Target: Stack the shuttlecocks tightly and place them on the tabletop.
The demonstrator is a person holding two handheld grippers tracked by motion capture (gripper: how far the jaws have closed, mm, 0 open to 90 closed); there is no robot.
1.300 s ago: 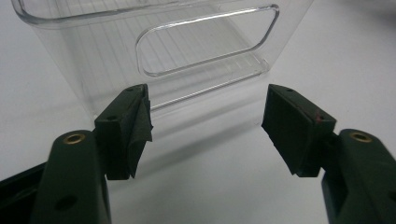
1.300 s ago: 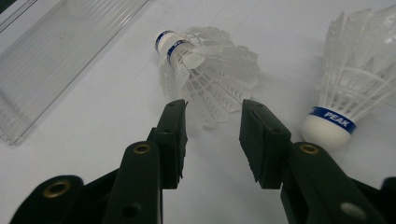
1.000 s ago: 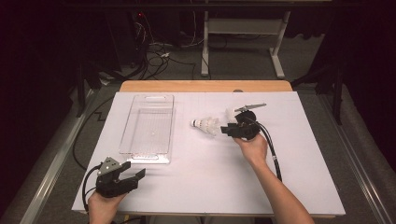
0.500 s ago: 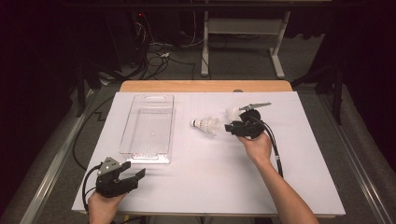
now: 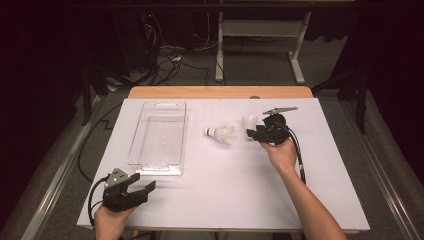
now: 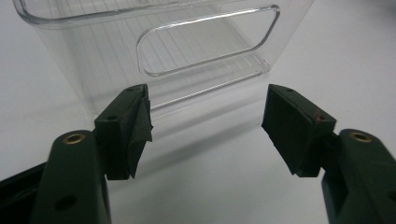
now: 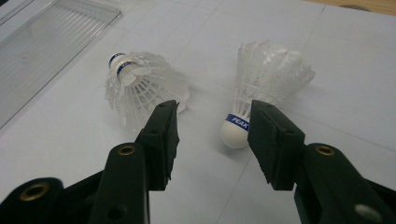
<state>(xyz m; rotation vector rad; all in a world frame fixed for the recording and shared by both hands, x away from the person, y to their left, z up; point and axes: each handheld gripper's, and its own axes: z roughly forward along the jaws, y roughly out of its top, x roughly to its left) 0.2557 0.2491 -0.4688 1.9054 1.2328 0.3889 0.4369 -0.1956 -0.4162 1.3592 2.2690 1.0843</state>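
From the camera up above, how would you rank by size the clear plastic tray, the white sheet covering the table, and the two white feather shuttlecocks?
1. White sheet, the largest by far.
2. Clear plastic tray.
3. The two white feather shuttlecocks: one lying apart, one beside the right gripper. They look about alike, and the gripper partly hides the second, so I won't rank them.

Two black hand-held tongs, bare forearms, no sleeves.

Left tongs (image 5: pixel 145 189): matte black body, grey three-cornered plate on top, black cable looping off the back; seen close (image 6: pixel 205 126), blocky black pads (image 6: pixel 294 128), a tiny red speck on the right pad, torn black lining on the left one, brass-ringed screw holes in both arms. Right tongs (image 5: pixel 249 133): same black build, grey plate raised above, black cable trailing along the forearm; seen close (image 7: pixel 212 140), ridged black pads (image 7: pixel 163 137) and brass eyelets at the joints.
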